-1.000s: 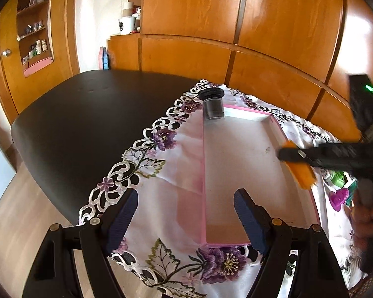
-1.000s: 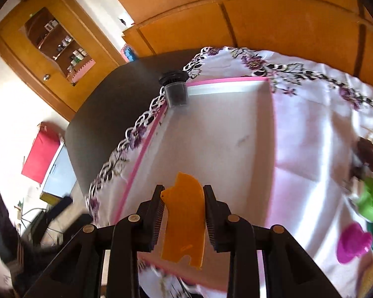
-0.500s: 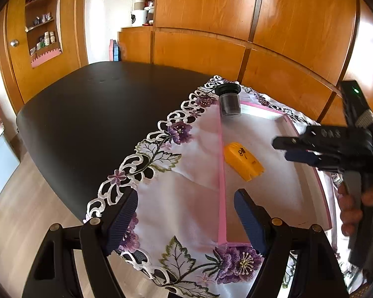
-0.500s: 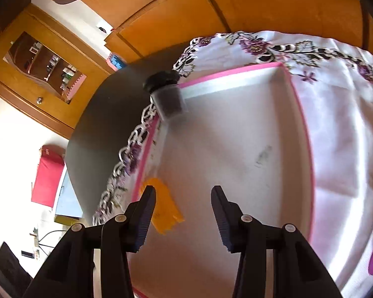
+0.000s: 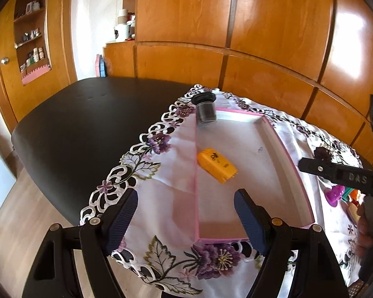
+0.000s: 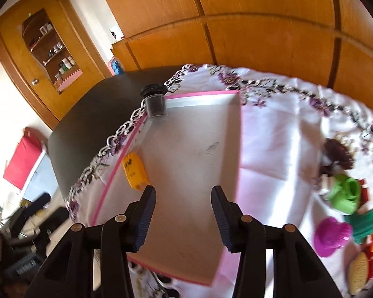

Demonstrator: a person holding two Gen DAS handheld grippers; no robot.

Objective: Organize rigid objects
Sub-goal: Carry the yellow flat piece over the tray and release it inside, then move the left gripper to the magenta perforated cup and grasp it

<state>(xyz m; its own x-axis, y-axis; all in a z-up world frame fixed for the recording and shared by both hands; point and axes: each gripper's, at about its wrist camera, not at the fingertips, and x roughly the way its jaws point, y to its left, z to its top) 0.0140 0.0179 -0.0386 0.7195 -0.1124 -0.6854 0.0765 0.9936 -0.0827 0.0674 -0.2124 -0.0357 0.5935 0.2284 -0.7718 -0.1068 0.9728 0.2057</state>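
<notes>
right tongs (image 6: 182,213) released, empty; left tongs (image 5: 185,218) released; next: swing right to magenta plastic cup (image 6: 332,236), approach upright, grip rim, carry to pink-rimmed shallow tray (image 6: 233,93) beside flat orange plastic piece (image 6: 134,172).

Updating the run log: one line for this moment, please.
left gripper: open, empty | right gripper: open, empty | flat orange plastic piece: lying in shallow pink-rimmed tray | small dark black-lidded jar: tray's far corner

Left gripper (image 5: 185,219): jaws wide apart, nothing btwn them, hovering over the near end of the pink-rimmed tray (image 5: 292,171). Orange block (image 5: 216,165) lies flat in tray against its left wall; dark jar (image 5: 206,111) upright at tray's far-left corner. Right gripper (image 5: 335,172) enters at right edge, past tray's right wall; jaws' state unclear.
</notes>
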